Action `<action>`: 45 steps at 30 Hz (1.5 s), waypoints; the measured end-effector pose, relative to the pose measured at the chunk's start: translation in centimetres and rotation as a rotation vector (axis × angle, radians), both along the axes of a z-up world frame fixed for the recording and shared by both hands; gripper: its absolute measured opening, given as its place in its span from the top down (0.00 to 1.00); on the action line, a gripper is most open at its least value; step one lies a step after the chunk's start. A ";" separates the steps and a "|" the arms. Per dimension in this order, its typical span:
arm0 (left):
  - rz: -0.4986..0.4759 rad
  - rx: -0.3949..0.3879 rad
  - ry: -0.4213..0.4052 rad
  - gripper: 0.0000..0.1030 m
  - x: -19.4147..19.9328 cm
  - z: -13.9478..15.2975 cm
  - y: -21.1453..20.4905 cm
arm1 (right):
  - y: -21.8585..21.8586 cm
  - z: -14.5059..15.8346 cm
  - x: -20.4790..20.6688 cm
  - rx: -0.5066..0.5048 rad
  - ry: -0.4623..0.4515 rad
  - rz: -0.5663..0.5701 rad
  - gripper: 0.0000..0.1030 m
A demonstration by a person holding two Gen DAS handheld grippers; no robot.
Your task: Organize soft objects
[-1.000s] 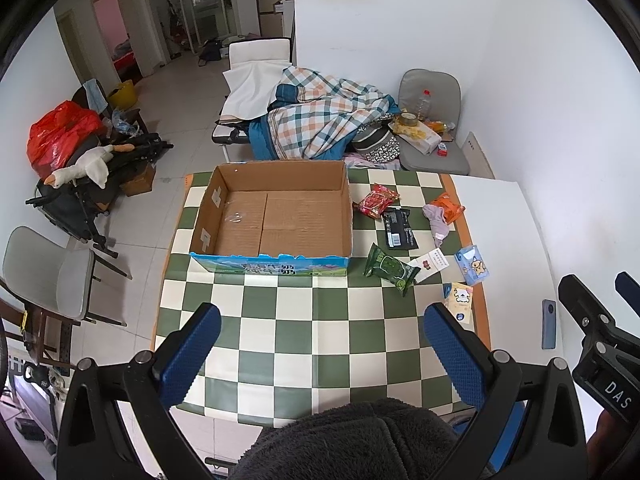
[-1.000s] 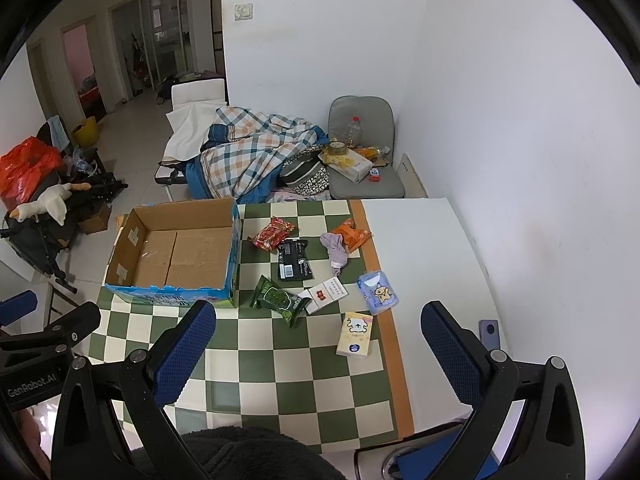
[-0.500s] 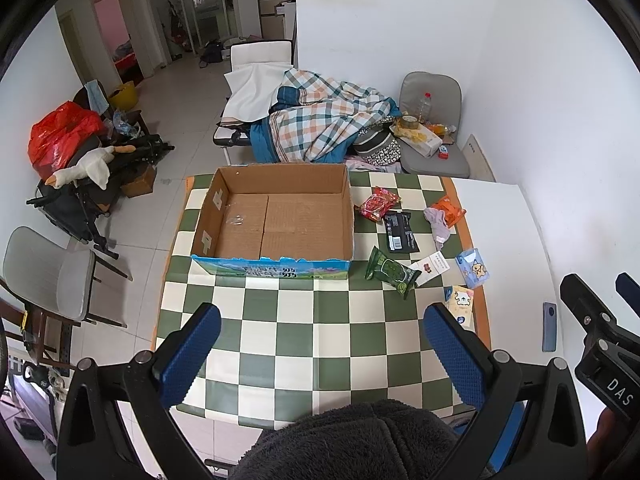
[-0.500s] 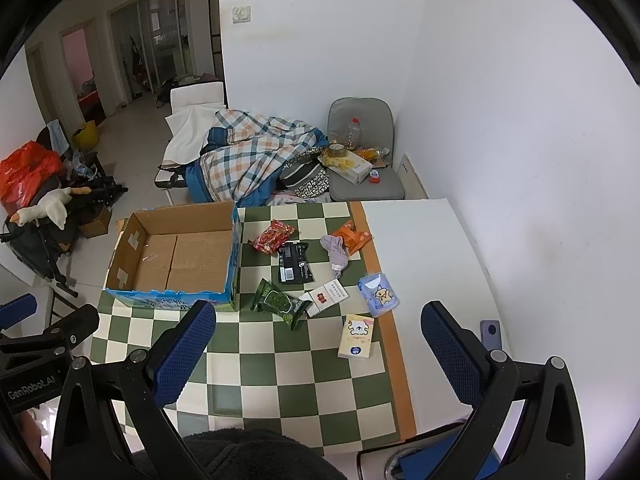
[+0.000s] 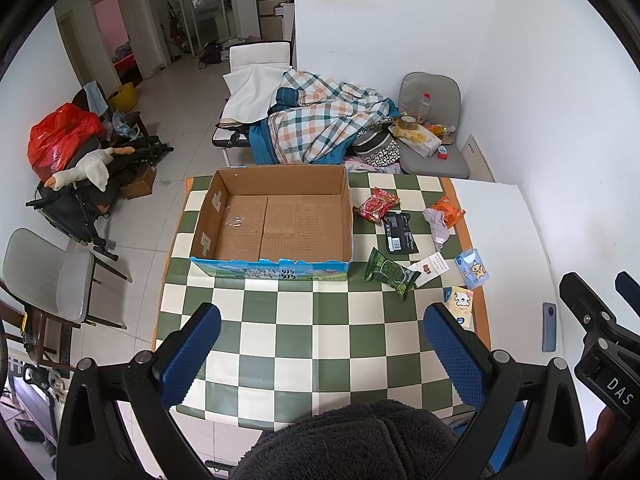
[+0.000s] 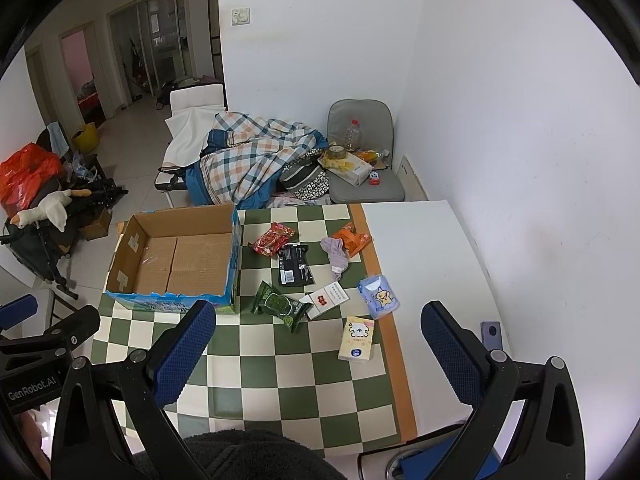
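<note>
An open, empty cardboard box [image 5: 276,222] [image 6: 180,256] stands on the checkered table [image 5: 280,336] [image 6: 280,364]. To its right lie a red snack pack [image 5: 376,205] [image 6: 273,239], a black pack [image 5: 399,232] [image 6: 295,270], a green pack [image 5: 390,273] [image 6: 280,306], an orange pack [image 5: 449,211] [image 6: 352,239], a pale sock [image 5: 438,229] [image 6: 336,254], a white-red box [image 5: 430,268] [image 6: 325,300], a blue tissue pack [image 5: 472,267] [image 6: 378,295] and a cream tissue pack [image 5: 460,305] [image 6: 357,338]. My left gripper [image 5: 320,356] and right gripper [image 6: 320,356] are open and empty, high above the table's near edge.
A phone [image 5: 549,326] [image 6: 492,334] lies on the white table part at the right. Behind the table are a blanket-covered chair [image 5: 316,128] and a grey chair [image 5: 434,148] with a bottle. Another grey chair [image 5: 48,272] stands left.
Both grippers have risen and pulled back slightly, so the table looks a little smaller. Nothing on the table has moved.
</note>
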State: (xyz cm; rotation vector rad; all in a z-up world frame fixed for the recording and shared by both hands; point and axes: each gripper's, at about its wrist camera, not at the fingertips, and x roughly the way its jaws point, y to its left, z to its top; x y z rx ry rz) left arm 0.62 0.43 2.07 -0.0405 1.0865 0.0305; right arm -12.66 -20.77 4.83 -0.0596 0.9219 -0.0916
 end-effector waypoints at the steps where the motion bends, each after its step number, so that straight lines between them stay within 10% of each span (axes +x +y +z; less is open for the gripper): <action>1: 0.000 -0.001 0.000 0.00 0.0 0.0 0.0 | 0.0 0.0 0.0 -0.001 0.000 -0.001 0.00; 22: -0.005 -0.001 0.000 0.00 -0.1 -0.1 0.0 | -0.1 -0.2 -0.1 0.001 0.000 -0.001 0.00; 29: -0.062 0.000 0.042 0.00 6.3 -2.7 -2.7 | -2.2 -1.5 2.7 0.035 0.059 -0.058 0.00; 33: -0.106 0.036 0.137 0.00 12.0 -7.0 -4.9 | -6.1 -5.7 6.1 0.082 0.165 -0.142 0.00; 45: -0.042 -0.194 0.643 0.01 21.7 -27.8 -14.1 | -16.9 -30.0 14.2 0.217 0.545 -0.328 0.01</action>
